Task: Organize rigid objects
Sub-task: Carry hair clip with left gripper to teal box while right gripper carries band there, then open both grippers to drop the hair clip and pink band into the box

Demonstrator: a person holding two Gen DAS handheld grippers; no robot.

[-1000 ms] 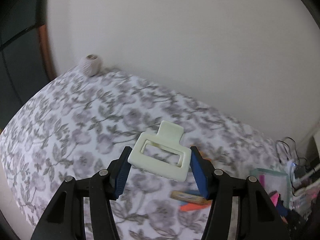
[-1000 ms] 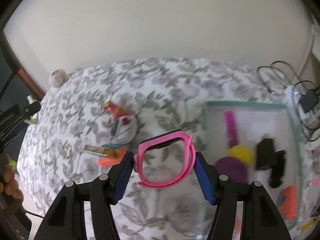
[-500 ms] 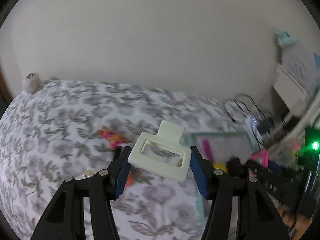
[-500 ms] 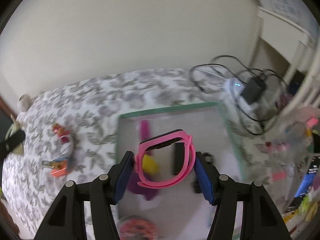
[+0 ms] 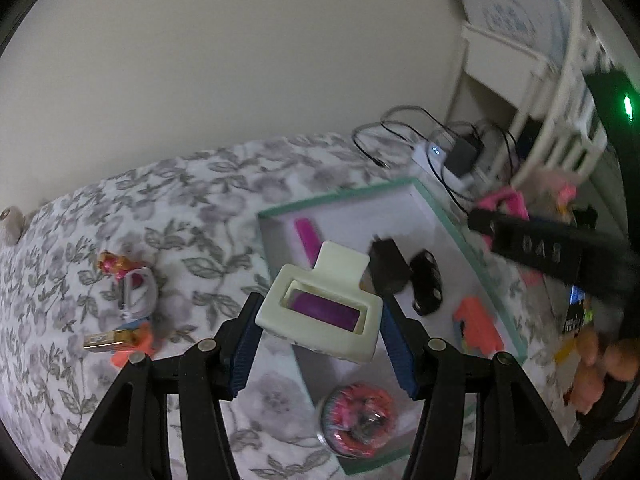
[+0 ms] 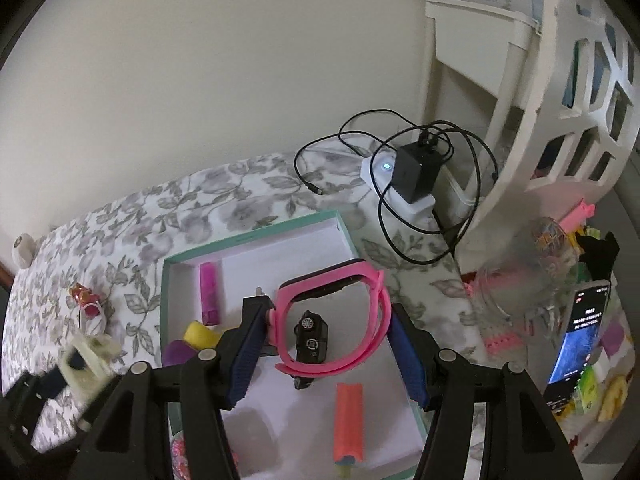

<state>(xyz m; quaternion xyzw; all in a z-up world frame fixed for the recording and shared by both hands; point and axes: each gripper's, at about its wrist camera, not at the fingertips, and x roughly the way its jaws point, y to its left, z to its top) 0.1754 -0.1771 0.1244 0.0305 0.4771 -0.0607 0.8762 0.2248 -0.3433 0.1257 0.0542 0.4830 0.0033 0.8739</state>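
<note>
My left gripper (image 5: 322,326) is shut on a cream hair claw clip (image 5: 324,314), held above the left side of the green-rimmed white tray (image 5: 340,196). My right gripper (image 6: 330,334) is shut on a pink wristband (image 6: 376,316) and hangs over the same tray (image 6: 256,236). In the tray lie a magenta stick (image 6: 210,294), a yellow roll (image 6: 198,334), a purple piece (image 6: 178,354), a black toy car (image 6: 314,338) and an orange stick (image 6: 349,422). The other gripper with the clip shows blurred at lower left in the right wrist view.
On the floral cloth left of the tray lie a small doll figure (image 5: 116,266), a white ring (image 5: 138,294), a gold USB stick (image 5: 106,338) and an orange piece (image 5: 132,346). A charger with cables (image 6: 412,178), a white basket (image 6: 560,120) and a phone (image 6: 578,334) crowd the right.
Both grippers have swung right from the bare cloth to above the tray, each keeping its hold. The clip is now over the tray's left part, the wristband over the toy car.
</note>
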